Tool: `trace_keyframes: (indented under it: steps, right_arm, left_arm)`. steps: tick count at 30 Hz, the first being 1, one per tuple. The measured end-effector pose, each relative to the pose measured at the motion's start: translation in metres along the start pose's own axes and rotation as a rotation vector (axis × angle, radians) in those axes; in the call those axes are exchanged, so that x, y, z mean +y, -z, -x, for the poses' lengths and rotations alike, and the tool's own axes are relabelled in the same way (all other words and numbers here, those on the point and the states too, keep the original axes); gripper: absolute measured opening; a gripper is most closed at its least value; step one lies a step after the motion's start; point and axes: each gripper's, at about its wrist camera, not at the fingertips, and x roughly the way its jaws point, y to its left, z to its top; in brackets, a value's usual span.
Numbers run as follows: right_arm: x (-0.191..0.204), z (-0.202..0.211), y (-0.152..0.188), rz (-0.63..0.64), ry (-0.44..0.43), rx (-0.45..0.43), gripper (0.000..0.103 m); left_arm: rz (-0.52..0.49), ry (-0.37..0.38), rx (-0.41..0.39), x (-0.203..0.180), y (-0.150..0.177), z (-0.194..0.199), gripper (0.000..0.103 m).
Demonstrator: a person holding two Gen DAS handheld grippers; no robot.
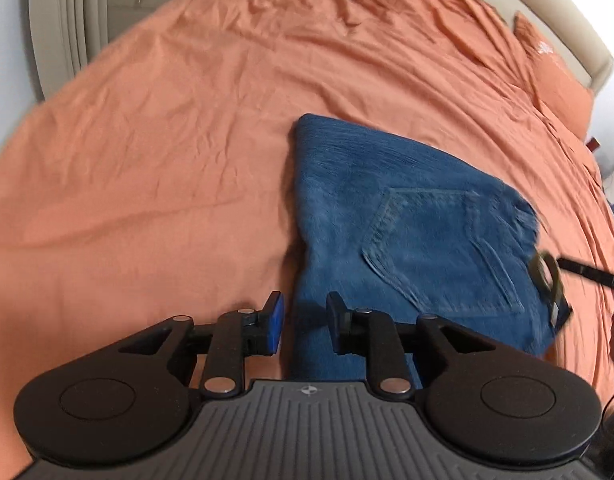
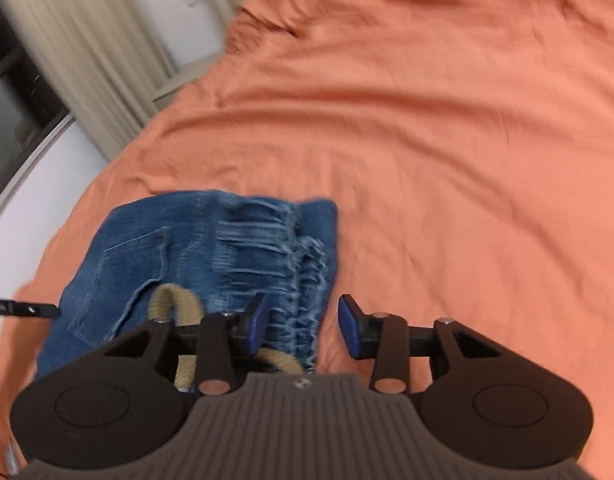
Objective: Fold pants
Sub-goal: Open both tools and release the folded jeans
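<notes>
Blue denim pants [image 1: 411, 232] lie folded into a compact stack on the orange bed sheet [image 1: 167, 140], back pocket up. My left gripper [image 1: 305, 326] is open and empty, hovering over the stack's near left edge. In the right wrist view the pants [image 2: 211, 256] show a frayed hem on the right side and a tan rope belt [image 2: 175, 304] at the waistband. My right gripper [image 2: 303, 326] is open and empty, above the frayed edge of the stack. The belt also shows in the left wrist view [image 1: 547, 276].
The orange sheet [image 2: 447, 140] covers the whole bed, wrinkled toward the far side. An orange pillow [image 1: 555, 76] lies by the beige headboard [image 1: 579, 40]. Curtains [image 2: 87, 60] and a white wall stand beyond the bed's left edge.
</notes>
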Motion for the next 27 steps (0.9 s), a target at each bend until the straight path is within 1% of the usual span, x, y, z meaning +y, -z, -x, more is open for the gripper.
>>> trace_keyframes:
  steps: [3, 4, 6, 7, 9, 11, 13, 15, 18, 22, 23, 24, 27]
  right_arm:
    - [0.028, 0.022, 0.011, 0.132, -0.021, -0.065, 0.036]
    - [0.038, 0.025, 0.016, 0.183, -0.019, -0.079, 0.036]
    - [0.055, 0.024, 0.027, 0.258, -0.014, -0.087, 0.035]
    - [0.058, 0.022, 0.031, 0.277, -0.011, -0.079, 0.033]
    - [0.06, 0.013, 0.04, 0.285, 0.006, -0.051, 0.031]
    - [0.055, 0.002, 0.047, 0.274, 0.028, -0.023, 0.031]
    - [0.048, -0.008, 0.051, 0.245, 0.025, 0.015, 0.031]
    - [0.045, -0.014, 0.054, 0.244, 0.031, 0.029, 0.031]
    - [0.049, -0.025, 0.053, 0.263, 0.052, 0.039, 0.031]
    - [0.049, -0.025, 0.043, 0.238, 0.054, 0.058, 0.031]
    - [0.053, -0.023, 0.041, 0.24, 0.053, 0.057, 0.033]
    - [0.055, -0.018, 0.04, 0.245, 0.048, 0.051, 0.033]
    - [0.059, 0.005, 0.037, 0.26, 0.041, 0.017, 0.041]
  left_arm:
    - [-0.037, 0.007, -0.019, -0.016, 0.017, 0.011, 0.025]
    - [-0.052, -0.009, -0.014, -0.021, 0.022, 0.011, 0.025]
    - [-0.071, -0.047, 0.02, -0.027, 0.03, 0.003, 0.025]
    - [-0.056, -0.065, 0.04, -0.026, 0.033, -0.003, 0.025]
    - [-0.043, -0.079, 0.066, -0.02, 0.037, -0.01, 0.025]
    - [-0.021, -0.074, 0.095, -0.013, 0.042, -0.017, 0.026]
    - [-0.003, -0.065, 0.123, -0.008, 0.044, -0.027, 0.026]
    - [-0.009, -0.075, 0.135, -0.008, 0.046, -0.032, 0.029]
    - [-0.013, -0.092, 0.14, -0.01, 0.042, -0.032, 0.029]
    - [-0.058, -0.129, 0.108, -0.024, 0.04, -0.016, 0.03]
    - [-0.064, -0.13, 0.091, -0.028, 0.04, -0.01, 0.03]
    - [-0.07, -0.127, 0.064, -0.032, 0.04, -0.002, 0.03]
    - [-0.072, -0.121, -0.022, -0.044, 0.04, 0.023, 0.03]
